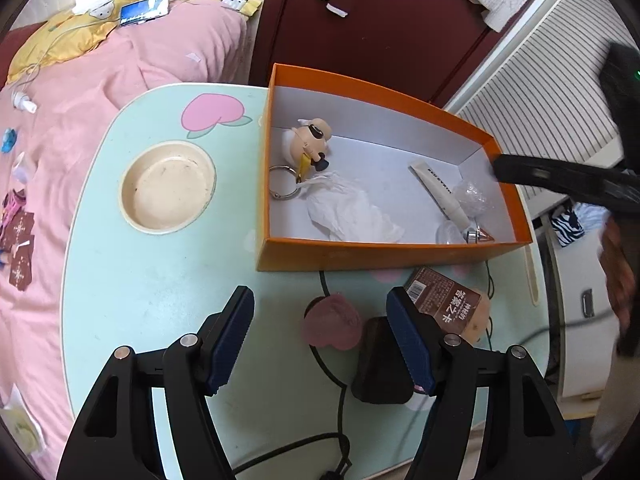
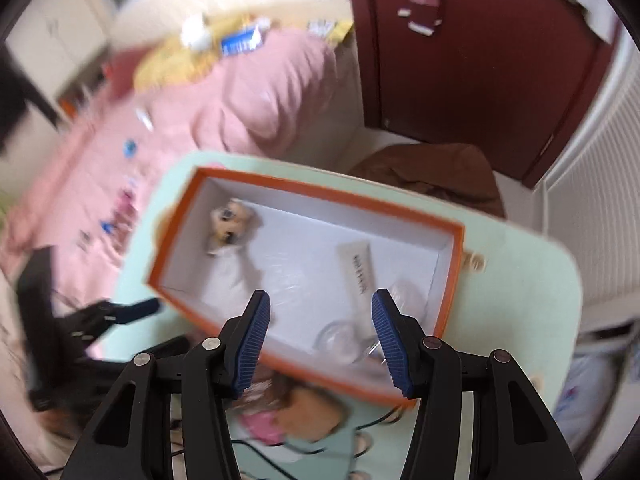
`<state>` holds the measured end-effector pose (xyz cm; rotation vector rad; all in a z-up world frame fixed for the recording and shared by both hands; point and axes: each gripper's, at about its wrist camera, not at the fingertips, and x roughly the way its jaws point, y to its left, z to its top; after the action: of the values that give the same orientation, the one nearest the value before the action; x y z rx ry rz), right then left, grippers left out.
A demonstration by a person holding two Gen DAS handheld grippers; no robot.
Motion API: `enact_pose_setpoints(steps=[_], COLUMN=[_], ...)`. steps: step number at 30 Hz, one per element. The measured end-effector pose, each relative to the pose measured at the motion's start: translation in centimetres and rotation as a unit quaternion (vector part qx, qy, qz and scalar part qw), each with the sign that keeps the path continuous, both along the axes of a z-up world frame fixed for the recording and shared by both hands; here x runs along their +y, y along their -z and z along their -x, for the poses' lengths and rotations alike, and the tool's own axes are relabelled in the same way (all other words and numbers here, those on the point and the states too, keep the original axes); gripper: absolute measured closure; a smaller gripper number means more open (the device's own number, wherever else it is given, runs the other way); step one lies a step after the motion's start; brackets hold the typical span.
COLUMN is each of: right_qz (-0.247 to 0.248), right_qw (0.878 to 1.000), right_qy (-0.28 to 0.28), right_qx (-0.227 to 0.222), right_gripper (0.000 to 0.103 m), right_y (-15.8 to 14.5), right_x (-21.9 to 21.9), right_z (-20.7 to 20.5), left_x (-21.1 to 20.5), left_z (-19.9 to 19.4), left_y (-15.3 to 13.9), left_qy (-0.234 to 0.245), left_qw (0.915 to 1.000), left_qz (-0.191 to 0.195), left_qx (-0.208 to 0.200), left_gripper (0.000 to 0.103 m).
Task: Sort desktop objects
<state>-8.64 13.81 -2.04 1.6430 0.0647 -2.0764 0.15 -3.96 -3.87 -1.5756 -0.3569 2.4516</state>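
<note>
An orange box (image 1: 376,256) with a white inside stands on the mint table (image 1: 140,288). In it lie a pig toy on a key ring (image 1: 310,142), a crumpled tissue (image 1: 348,212), a white tube (image 1: 440,192) and clear plastic bits (image 1: 472,196). My left gripper (image 1: 322,304) is open and empty just in front of the box, above a pink patch (image 1: 332,322). Beside its right finger are a black adapter (image 1: 380,364) and a brown packet (image 1: 444,300). My right gripper (image 2: 320,308) hangs open and empty over the box (image 2: 320,196), near the tube (image 2: 360,276); that view is blurred.
A cream bowl (image 1: 168,186) sits left of the box. A black cable (image 1: 340,400) runs across the table's near part. A pink bed (image 1: 100,80) with small items lies to the left, and a dark red door (image 1: 380,20) stands behind. White drawers (image 1: 580,300) are on the right.
</note>
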Motion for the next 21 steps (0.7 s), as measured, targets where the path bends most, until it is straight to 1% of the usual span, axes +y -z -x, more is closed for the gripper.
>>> enact_pose_setpoints(steps=[3, 6, 8, 10, 12, 13, 14, 21], right_qz=[-0.045, -0.089, -0.115, -0.115, -0.115, -0.115, -0.115, -0.115], right_qw=[0.999, 0.995, 0.991, 0.991, 0.990, 0.990, 0.990, 0.988], right_qy=[-0.022, -0.044, -0.058, -0.061, -0.064, -0.065, -0.067, -0.078], right_qx=[-0.014, -0.029, -0.038, -0.043, -0.047, -0.050, -0.052, -0.069], right_gripper=[0.053, 0.063, 0.065, 0.065, 0.074, 0.084, 0.090, 0.089], right_y=[0.8, 1.6, 2.1, 2.3, 2.5, 2.6, 2.7, 3.3], right_x=[-1.3, -2.6, -3.3, -3.2, -3.0, -2.9, -2.8, -2.2], right_z=[2.3, 4.5, 5.8, 6.1, 6.3, 6.4, 6.5, 7.4], left_x=[-0.5, -0.9, -1.2, -1.4, -1.3, -1.3, -1.3, -0.7], left_z=[-0.1, -0.2, -0.1, -0.1, 0.0, 0.0, 0.1, 0.5], left_y=[-0.2, -0.5, -0.7, -0.9, -1.2, -1.3, -1.4, -2.3], left_qy=[-0.007, -0.011, -0.012, -0.012, -0.010, -0.009, -0.007, 0.005], left_qw=[1.0000, 0.9999, 0.9999, 0.9998, 0.9998, 0.9998, 0.9998, 0.9997], left_qz=[-0.004, -0.007, -0.008, -0.008, -0.010, -0.011, -0.011, -0.007], left_qx=[0.004, 0.005, 0.007, 0.010, 0.013, 0.015, 0.016, 0.025], left_gripper=[0.034, 0.034, 0.034, 0.034, 0.034, 0.034, 0.034, 0.034])
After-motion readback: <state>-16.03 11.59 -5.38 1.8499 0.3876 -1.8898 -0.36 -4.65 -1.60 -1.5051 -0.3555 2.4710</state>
